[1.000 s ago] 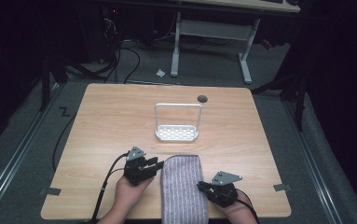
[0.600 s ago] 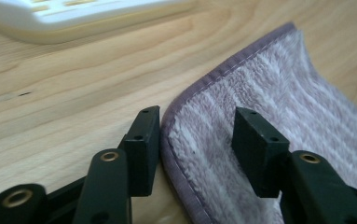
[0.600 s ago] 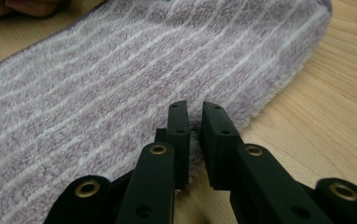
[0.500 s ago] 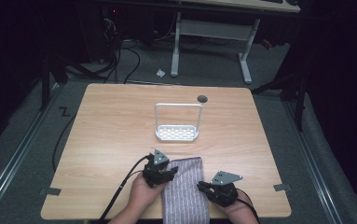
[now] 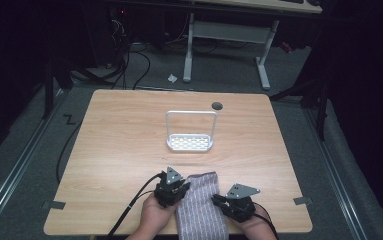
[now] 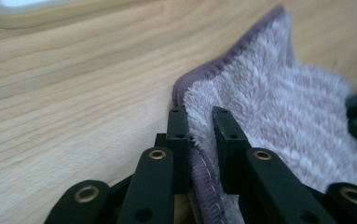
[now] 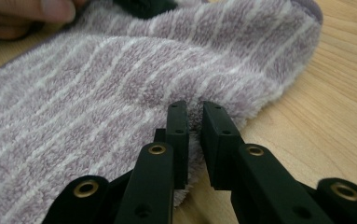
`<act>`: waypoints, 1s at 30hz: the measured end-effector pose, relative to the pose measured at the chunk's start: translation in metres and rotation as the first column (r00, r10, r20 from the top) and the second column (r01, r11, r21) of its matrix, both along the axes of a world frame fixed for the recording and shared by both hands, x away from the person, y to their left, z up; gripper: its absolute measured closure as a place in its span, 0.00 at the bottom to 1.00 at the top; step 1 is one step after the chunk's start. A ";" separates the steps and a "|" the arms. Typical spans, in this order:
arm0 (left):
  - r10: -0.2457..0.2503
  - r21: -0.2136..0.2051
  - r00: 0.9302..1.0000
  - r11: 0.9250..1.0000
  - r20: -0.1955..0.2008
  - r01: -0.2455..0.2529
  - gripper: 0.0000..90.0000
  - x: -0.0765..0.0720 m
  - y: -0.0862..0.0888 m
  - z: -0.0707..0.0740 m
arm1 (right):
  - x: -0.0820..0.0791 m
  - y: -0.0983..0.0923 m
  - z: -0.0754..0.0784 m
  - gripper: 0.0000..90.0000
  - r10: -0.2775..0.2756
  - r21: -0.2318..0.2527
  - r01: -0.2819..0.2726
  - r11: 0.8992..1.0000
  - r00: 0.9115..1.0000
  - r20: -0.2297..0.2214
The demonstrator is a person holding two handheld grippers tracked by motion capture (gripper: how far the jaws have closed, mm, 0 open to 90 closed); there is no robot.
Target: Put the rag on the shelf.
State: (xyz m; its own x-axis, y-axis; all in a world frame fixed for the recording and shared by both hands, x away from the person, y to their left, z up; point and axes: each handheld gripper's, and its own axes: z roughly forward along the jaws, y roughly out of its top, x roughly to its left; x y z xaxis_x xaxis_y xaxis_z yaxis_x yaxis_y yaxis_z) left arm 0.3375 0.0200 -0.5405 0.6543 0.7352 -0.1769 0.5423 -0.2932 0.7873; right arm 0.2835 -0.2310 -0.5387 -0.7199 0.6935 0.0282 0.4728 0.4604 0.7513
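A purple towel with thin white stripes (image 5: pixel 200 206) lies at the table's near edge, between my two grippers. My left gripper (image 5: pixel 175 187) is shut on the towel's left edge (image 6: pixel 199 135); the hemmed border is pinched between its jaws. My right gripper (image 5: pixel 220 201) is shut on the right edge of the towel (image 7: pixel 195 109), where the pile bunches between its fingers (image 7: pixel 178 135). In the right gripper view the towel (image 7: pixel 120 74) spreads away to the left, with a person's fingers (image 7: pixel 31 11) at the top left.
A white wire rack with a perforated base (image 5: pixel 190 131) stands upright at the middle of the wooden table (image 5: pixel 119 135). A dark round hole (image 5: pixel 217 105) sits near the far edge. Cables trail off the near left side.
My left gripper has moved right, from beside the towel onto its left edge, and closed on it. The towel's far end has bunched slightly. The right gripper has stayed put.
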 end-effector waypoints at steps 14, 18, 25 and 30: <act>0.049 -0.054 0.998 0.997 0.035 -0.047 0.88 0.007 0.015 0.004 | 0.018 0.007 0.022 0.66 -0.137 0.040 0.135 0.990 0.989 0.063; 0.049 -0.054 0.998 0.997 0.035 -0.047 0.87 0.006 0.014 0.003 | 0.049 0.012 0.020 0.51 -0.214 0.059 0.212 0.976 0.976 0.041; 0.054 -0.054 0.998 0.997 0.034 -0.052 0.87 0.005 0.014 0.003 | 0.071 0.029 0.007 0.64 -0.284 -0.016 0.284 0.959 0.959 0.024; 0.060 -0.051 0.998 0.997 0.030 -0.058 0.87 0.005 0.014 0.002 | 0.071 0.006 0.006 0.72 -0.352 0.006 0.352 0.936 0.936 0.009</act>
State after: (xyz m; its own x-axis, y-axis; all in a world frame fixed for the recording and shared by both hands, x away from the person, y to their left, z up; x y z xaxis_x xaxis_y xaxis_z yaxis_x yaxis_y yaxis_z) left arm 0.3427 0.0343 -0.5386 0.6158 0.7635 -0.1946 0.5324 -0.2212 0.8171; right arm 0.3540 -0.2247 -0.5324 -0.4303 0.9023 0.0253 0.5963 0.2631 0.7584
